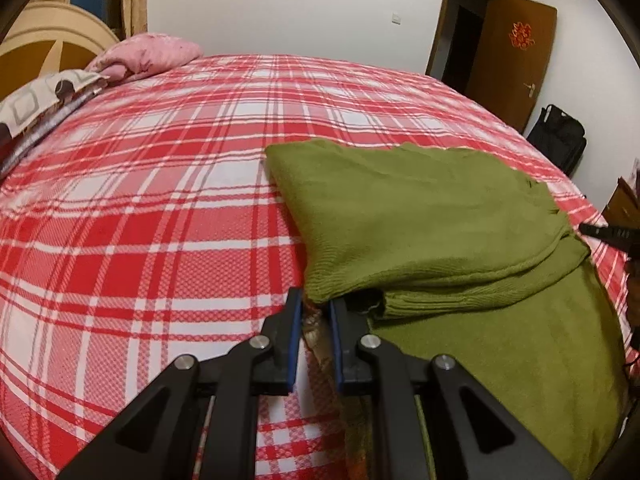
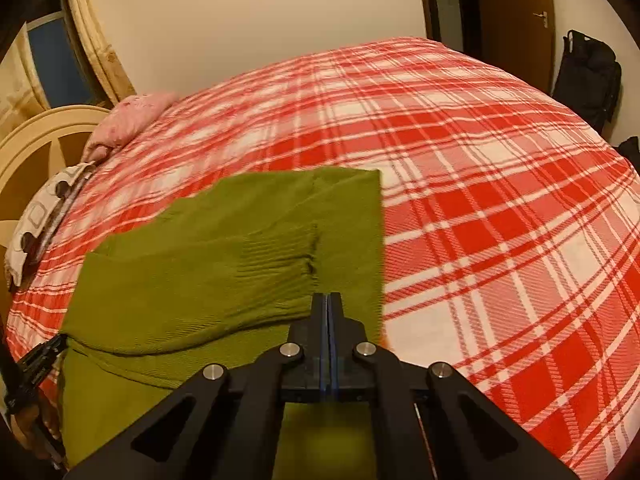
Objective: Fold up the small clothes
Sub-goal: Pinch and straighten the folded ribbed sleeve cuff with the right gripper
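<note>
A green knit sweater (image 1: 432, 224) lies partly folded on the red plaid bed cover (image 1: 160, 184). My left gripper (image 1: 314, 304) is at the sweater's near left corner, its jaws a narrow gap apart with cloth edge between them. In the right wrist view the sweater (image 2: 208, 280) fills the lower left. My right gripper (image 2: 328, 300) has its jaws pressed together at the ribbed cuff of a sleeve folded across the body. The other gripper shows at each view's edge (image 1: 608, 234) (image 2: 40, 360).
A pink pillow (image 1: 148, 56) and a patterned pillow (image 1: 36, 100) lie at the headboard (image 1: 48, 40) on the left. A brown door (image 1: 516, 56) and a black bag (image 1: 560, 136) stand beyond the bed on the right.
</note>
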Tool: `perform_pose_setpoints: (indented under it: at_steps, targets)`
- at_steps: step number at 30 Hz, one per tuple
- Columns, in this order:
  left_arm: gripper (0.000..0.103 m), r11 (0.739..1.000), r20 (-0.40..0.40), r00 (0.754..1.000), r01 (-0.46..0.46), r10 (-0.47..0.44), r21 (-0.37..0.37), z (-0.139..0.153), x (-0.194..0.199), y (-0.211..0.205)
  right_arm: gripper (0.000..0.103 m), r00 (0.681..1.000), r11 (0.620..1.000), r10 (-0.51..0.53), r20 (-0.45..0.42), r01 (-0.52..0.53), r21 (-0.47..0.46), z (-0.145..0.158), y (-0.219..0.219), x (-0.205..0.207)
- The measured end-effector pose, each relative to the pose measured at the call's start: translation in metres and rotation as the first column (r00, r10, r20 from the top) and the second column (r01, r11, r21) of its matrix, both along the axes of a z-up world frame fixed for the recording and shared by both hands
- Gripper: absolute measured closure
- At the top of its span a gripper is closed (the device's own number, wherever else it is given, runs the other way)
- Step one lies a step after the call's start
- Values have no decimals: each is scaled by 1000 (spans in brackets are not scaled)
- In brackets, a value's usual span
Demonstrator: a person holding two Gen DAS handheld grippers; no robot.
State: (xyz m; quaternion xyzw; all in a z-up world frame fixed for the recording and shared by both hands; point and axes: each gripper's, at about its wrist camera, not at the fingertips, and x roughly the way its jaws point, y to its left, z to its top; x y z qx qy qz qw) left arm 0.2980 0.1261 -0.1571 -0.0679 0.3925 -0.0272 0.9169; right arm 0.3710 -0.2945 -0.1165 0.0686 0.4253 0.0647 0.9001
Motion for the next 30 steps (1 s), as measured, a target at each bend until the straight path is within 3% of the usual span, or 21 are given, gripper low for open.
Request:
perform_pose_setpoints:
  at_steps: [4, 6, 7, 8, 11, 18, 19, 20, 21, 24, 27, 28, 30]
  targets:
    - [80, 999, 55, 999, -4, 2, 47, 8, -9, -7, 102, 999, 999, 29, -39, -28, 19, -11, -4, -1]
    - [64, 993, 108, 994, -3, -9, 114, 16, -14, -18, 102, 999, 998, 20, -32, -18, 65, -8, -8, -4]
    - [47, 987, 133, 991, -8, -13, 158, 19, -16, -24, 101, 999, 995, 18, -30, -15, 96, -7, -10, -5]
    - [37, 982, 147, 989, -5, -23, 187, 21, -15, -28, 101, 1000, 994, 15, -27, -12, 106, -5, -10, -5]
    - [37, 980, 137, 989, 26, -54, 199, 21, -5, -35, 101, 1000, 998, 15, -11, -14, 62, -1, -1, -1]
    - [39, 981, 24, 997, 66, -72, 184, 7, 13, -33, 98, 999, 994, 51, 4, -51, 99, 4, 14, 15]
    - [38, 984, 17, 997, 69, -72, 165, 6, 14, -30, 81, 998, 992, 64, -7, -63, 109, 3, 16, 17]
    - [37, 986, 13, 998, 66, -68, 150, 4, 15, -28, 38, 998, 994, 62, -6, -61, 95, 3, 18, 18]
    - [37, 988, 13, 998, 61, -64, 140, 4, 14, -27, 24, 998, 994, 60, 4, -61, 92, 4, 19, 16]
    - [37, 989, 13, 998, 60, -62, 136, 3, 12, -28, 22, 997, 993, 63, 51, -67, 93, 10, 21, 10]
    - [37, 987, 9, 998, 60, -62, 149, 2, 13, -30, 24, 998, 996, 56, 6, -57, 75, 6, 22, 15]
    - [39, 987, 13, 998, 57, -60, 149, 2, 13, -30, 31, 998, 996, 57, -9, -57, 69, 3, 24, 17]
    - [57, 990, 25, 999, 41, -45, 135, 4, 12, -25, 45, 998, 999, 45, -41, -44, 22, -4, 26, 23]
